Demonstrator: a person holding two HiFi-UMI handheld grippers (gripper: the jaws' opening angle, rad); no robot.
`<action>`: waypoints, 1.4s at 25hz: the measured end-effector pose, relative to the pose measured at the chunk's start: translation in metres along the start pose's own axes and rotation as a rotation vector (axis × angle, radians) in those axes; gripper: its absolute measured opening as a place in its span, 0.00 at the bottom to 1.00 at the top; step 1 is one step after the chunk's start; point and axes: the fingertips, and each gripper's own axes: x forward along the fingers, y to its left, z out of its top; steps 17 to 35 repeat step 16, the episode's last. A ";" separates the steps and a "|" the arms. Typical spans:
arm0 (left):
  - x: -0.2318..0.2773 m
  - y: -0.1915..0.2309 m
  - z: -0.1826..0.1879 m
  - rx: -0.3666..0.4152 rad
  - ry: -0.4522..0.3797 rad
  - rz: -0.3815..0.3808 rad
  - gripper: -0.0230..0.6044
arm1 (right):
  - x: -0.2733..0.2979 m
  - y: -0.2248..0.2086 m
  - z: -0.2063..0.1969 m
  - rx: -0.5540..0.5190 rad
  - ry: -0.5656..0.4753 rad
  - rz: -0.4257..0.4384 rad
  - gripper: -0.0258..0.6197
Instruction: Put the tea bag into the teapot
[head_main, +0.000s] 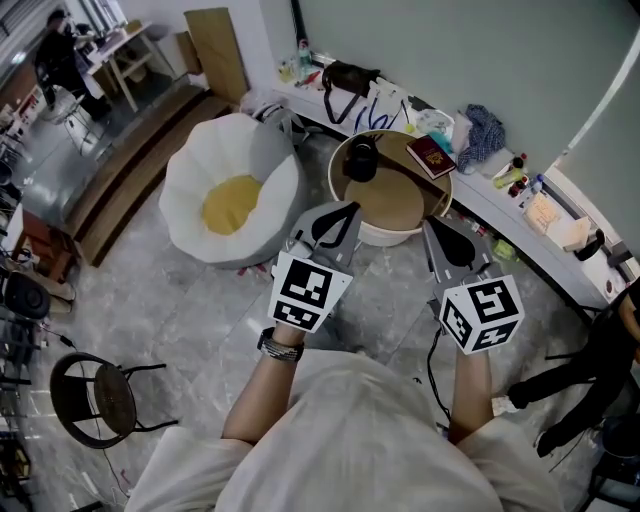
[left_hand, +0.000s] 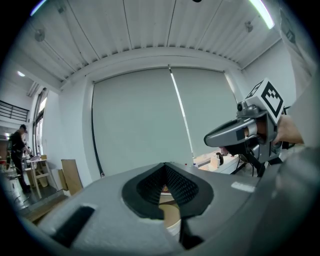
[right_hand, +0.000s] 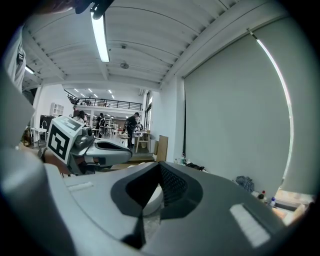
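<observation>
Fingers (head_main: 318, 222) of left gripper (head_main: 345, 212) and right gripper (head_main: 436, 230) are closed and empty, just short of the round table (head_main: 400, 205). The teapot (head_main: 360, 160) there is untouched, so the task looks unstarted.

**Tally of the room**

Two grippers: the left gripper (head_main: 335, 222) and the right gripper (head_main: 447, 243). One round table (head_main: 385, 236) carries one teapot (head_main: 360, 158) and one red booklet (head_main: 431, 155). On the floor are one white beanbag (head_main: 195, 215) and one black stool (head_main: 95, 400). The ledge holds one black bag (head_main: 350, 78) and one blue cloth (head_main: 483, 130). One watch (head_main: 280, 346) is on the left wrist. The head view shows two bystanders: one far person (head_main: 58, 50) and one near person (head_main: 585, 385).
</observation>
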 end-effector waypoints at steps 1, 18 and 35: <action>0.001 0.001 -0.001 -0.001 0.002 0.002 0.05 | 0.001 -0.001 -0.001 0.003 0.001 0.001 0.05; 0.036 0.015 -0.005 -0.014 0.012 0.003 0.05 | 0.028 -0.027 -0.006 0.013 0.013 0.020 0.05; 0.036 0.015 -0.005 -0.014 0.012 0.003 0.05 | 0.028 -0.027 -0.006 0.013 0.013 0.020 0.05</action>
